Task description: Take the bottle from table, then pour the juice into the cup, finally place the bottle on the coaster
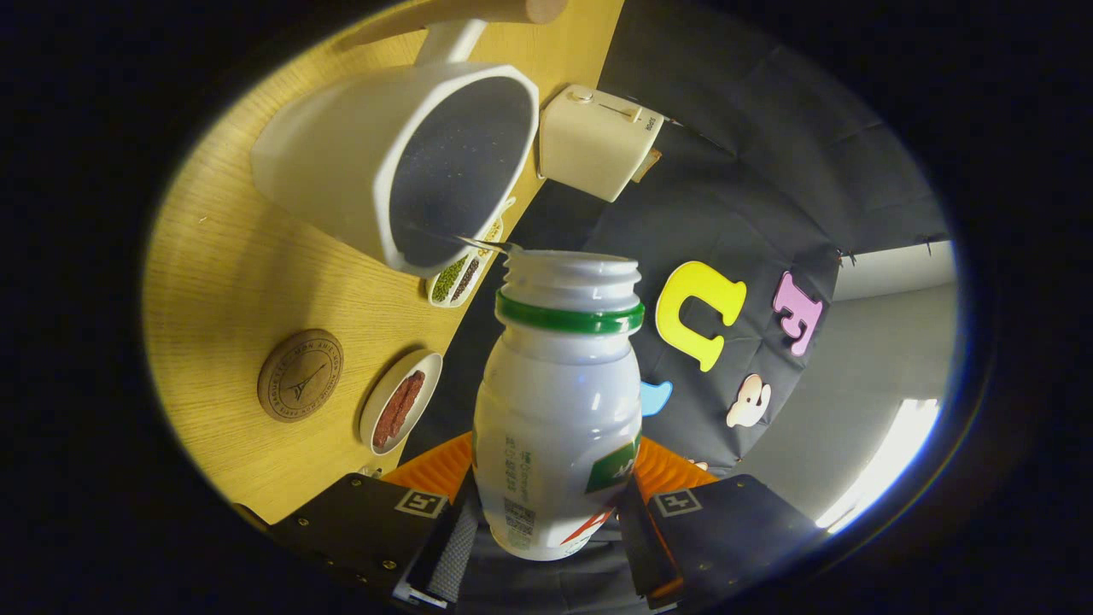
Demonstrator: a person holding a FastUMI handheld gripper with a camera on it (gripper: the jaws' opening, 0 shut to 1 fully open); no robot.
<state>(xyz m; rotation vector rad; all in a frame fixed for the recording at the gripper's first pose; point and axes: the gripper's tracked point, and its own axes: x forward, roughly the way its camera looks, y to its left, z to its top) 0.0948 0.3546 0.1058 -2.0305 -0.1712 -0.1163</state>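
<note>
Now pouring: bottle tipped at the cup's mouth

Clearly the pouring step is in hand. The wooden table [239, 282] fills the left of the frame and is seen rotated, so the gripper [551, 512] is judged to be rolled onto its side. The white cup [401, 162], large in the upper left, is shown with its dark mouth turned toward the bottle. The bottle [559, 410] is held at lower centre, its base clamped between the two fingers, both of which are pressed against its sides; its open, threaded neck with the green ring is brought just beside the cup's rim. Whether juice is running cannot be told. A cream-coloured box [598, 141] is seen at upper centre, past the cup. Two small dishes are seen along the table edge, one with green beans [457, 278], one with a reddish filling [400, 401]. The round coaster [301, 376] lies at lower left, well apart from the cup. Next, the bottle would need to be righted, carried across and set upright on the coaster
</note>
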